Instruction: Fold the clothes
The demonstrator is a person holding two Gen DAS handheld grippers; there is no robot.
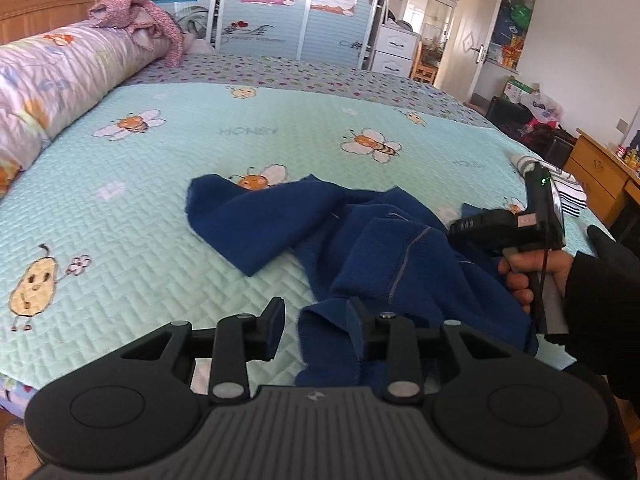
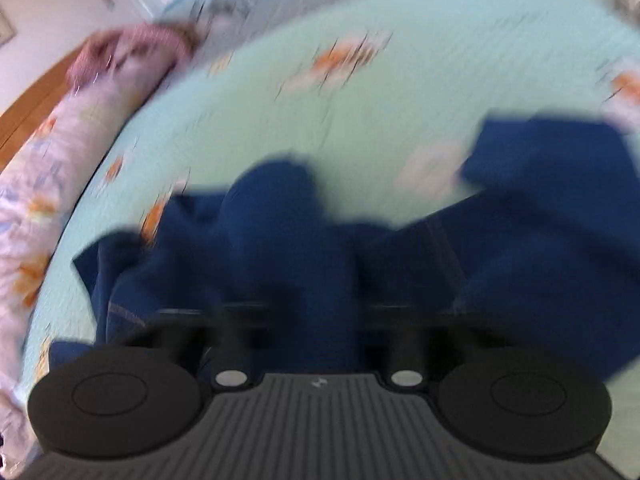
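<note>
A dark blue knitted garment (image 1: 352, 236) lies crumpled on the mint bee-print bedspread (image 1: 160, 184). My left gripper (image 1: 316, 320) is open, with a hem of the garment lying by its right finger (image 1: 358, 322). The right gripper's body (image 1: 520, 220) shows in the left wrist view, held in a hand at the garment's right side. The right wrist view is motion-blurred: the blue garment (image 2: 320, 248) fills the area in front of my right gripper (image 2: 320, 316), and its fingers are lost in dark blur.
A rolled floral quilt (image 1: 52, 92) with a pink garment (image 1: 136, 12) on it lies along the bed's left. A striped folded cloth (image 1: 568, 188) sits at the bed's right edge. A wooden cabinet (image 1: 600, 176) stands right, a wardrobe (image 1: 280, 8) behind.
</note>
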